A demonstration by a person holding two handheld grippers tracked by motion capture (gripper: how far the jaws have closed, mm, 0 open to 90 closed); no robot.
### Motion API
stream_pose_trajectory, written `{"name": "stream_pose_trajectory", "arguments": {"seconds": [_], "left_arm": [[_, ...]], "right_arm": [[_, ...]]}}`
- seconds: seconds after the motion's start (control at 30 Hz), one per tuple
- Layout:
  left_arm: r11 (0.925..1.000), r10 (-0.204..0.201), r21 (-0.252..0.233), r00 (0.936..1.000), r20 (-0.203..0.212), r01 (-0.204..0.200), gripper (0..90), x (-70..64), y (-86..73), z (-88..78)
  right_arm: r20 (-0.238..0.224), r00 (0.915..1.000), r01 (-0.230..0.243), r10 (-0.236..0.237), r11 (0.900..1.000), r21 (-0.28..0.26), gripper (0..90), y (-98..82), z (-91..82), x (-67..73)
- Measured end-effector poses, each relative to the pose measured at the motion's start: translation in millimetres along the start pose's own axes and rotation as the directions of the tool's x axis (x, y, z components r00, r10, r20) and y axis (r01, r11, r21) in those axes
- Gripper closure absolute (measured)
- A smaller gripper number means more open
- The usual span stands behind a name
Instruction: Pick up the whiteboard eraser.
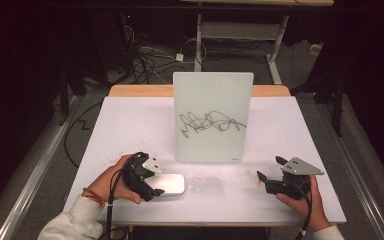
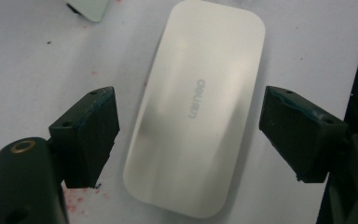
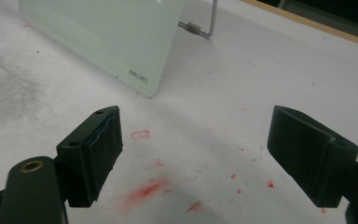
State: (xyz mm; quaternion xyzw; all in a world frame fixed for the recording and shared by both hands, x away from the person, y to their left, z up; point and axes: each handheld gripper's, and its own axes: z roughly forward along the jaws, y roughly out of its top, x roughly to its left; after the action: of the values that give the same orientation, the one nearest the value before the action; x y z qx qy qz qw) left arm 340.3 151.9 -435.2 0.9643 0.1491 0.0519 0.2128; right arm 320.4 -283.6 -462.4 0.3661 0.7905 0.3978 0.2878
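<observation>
Left gripper spread wide, straddling the flat white rounded-rectangle eraser lying near-left on the white table, in front of the upright glass writing board with a black scribble. Best closed evenly across the narrow sides, centred, before lifting. Right gripper spread, empty, at near right.
</observation>
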Motion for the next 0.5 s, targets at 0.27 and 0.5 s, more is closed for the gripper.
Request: {"name": "stream_pose_trajectory", "arguments": {"seconds": [0.27, 0.5], "left_arm": [[0.9987, 0.031, 0.04, 0.9979, 0.058, -0.033, 22.9, 4.4, 10.8, 21.6], [0.9972, 0.055, 0.048, 0.9971, 0.052, -0.057, 23.9, 4.0, 11.7, 25.3]], "right_arm": [[-0.012, 0.9999, 0.01, -0.01, 1.0, 0.014, 18.9, -0.2, 3.7, 2.7], [-0.03, 0.9993, 0.023, -0.022, 1.0, 0.017, 19.0, -1.7, 3.9, 4.0]]}}
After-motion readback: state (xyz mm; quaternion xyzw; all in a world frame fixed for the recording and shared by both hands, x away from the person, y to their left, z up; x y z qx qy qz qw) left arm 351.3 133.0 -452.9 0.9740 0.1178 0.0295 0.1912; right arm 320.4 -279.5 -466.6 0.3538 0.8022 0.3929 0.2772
